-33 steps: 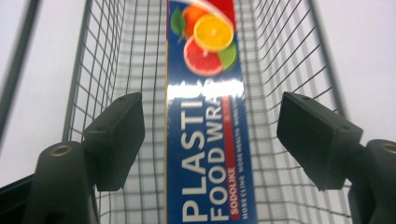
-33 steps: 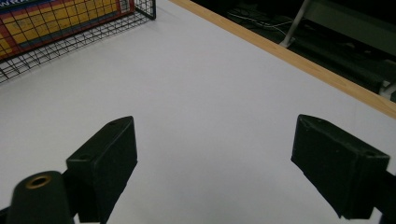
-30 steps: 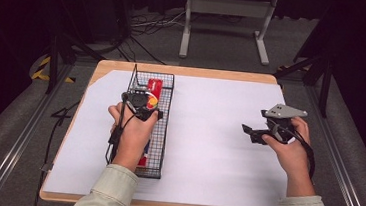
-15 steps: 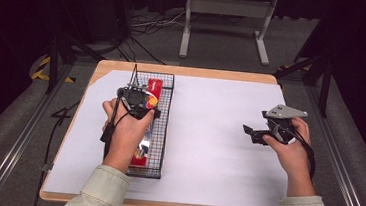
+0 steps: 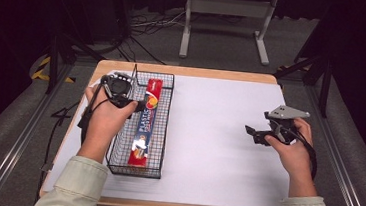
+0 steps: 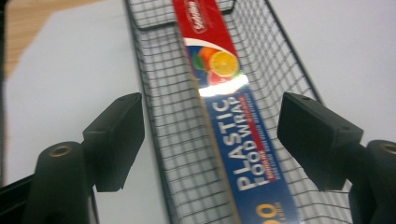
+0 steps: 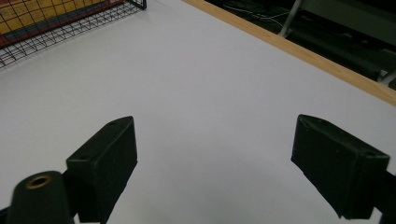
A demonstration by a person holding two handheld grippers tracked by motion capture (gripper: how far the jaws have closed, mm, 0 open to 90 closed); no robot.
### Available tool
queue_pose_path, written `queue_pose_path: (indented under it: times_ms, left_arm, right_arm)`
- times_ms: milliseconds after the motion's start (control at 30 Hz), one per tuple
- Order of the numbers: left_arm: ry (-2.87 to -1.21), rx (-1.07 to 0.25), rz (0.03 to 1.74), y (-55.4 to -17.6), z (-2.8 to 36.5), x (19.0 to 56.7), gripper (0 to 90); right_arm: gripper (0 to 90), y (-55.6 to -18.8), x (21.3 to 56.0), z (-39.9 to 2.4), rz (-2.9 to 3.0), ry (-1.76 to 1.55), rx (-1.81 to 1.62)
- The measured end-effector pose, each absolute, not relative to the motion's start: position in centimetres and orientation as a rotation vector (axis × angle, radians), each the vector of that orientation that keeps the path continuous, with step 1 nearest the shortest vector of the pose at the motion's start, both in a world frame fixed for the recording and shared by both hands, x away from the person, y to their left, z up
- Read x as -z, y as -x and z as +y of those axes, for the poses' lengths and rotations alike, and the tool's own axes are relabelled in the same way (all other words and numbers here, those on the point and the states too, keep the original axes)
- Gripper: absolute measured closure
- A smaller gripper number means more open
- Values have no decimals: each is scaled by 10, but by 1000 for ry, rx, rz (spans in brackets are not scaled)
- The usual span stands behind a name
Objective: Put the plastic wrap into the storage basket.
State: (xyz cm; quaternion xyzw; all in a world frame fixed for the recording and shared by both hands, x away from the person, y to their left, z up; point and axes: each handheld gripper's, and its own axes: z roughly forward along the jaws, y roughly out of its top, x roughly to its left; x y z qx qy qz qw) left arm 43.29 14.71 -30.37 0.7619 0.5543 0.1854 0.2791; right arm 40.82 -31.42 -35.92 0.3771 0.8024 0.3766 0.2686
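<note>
— What is carried on the tabletop [image 5: 218, 136]?

— A white sheet [image 5: 210, 110] is spread over most of the wooden surface. A black wire basket [image 5: 164, 131] is set along the left side, running from near the far edge toward the near edge. A long box of plastic food wrap [image 5: 146, 122] is laid lengthwise inside it, its red end toward the far edge. Fruit is printed below the red end, and the blue part is lettered "PLASTIC FOOD WRAP".

— Where is the left gripper [image 5: 121, 95] held?

— It is held above the basket's far left part, over the left wall. In the left gripper view its fingers [image 6: 116, 140] are seen spread wide, with the basket's left wall and the box [image 6: 233, 140] between them; nothing is gripped.

— And the right gripper [image 5: 261, 135]?

— It is held near the right edge of the tabletop, well apart from the basket, pointed toward it. In the right gripper view its fingers [image 7: 105, 158] are seen wide apart over bare white sheet [image 7: 210, 116], with a corner of the basket [image 7: 70, 23] at upper left.
</note>
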Motion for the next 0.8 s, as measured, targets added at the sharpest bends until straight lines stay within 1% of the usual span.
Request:
queue_pose_path:
  times_ms: [67, 167, 200, 300, 333, 400, 467, 633, 733, 800]
  left_arm:
    - [-2043, -507, 1481, -434, 158, 302, 240]
    - [-2072, -487, 1488, -435, 170, 303, 240]
    - [-2066, -480, 1465, -435, 176, 304, 240]
    - [-2064, -497, 1448, -434, 194, 303, 228]
    - [-2064, -497, 1448, -434, 194, 303, 226]
    - [-2062, -518, 1436, -435, 210, 305, 226]
    - [-2057, -505, 1449, -435, 215, 306, 229]
    - [-2053, -534, 1492, -440, 239, 318, 231]
    - [-2059, -564, 1493, -441, 250, 327, 223]
    - [-2055, -569, 1464, -439, 258, 334, 206]
  right_arm:
    - [144, -408, 360, -316, 2163, -1019, -1012]
    - [144, -409, 361, -317, 2166, -1025, -1013]
    - [144, -409, 362, -318, 2170, -1026, -1029]
    - [144, -410, 365, -318, 2178, -1033, -1034]
    - [144, -410, 365, -318, 2178, -1033, -1034]
    - [144, -410, 367, -319, 2181, -1035, -1036]
    - [144, -411, 367, -319, 2181, -1036, -1035]
    - [144, -411, 369, -320, 2184, -1042, -1033]
    - [144, -412, 370, -320, 2186, -1043, -1030]
    - [144, -412, 371, -321, 2186, -1045, -1029]
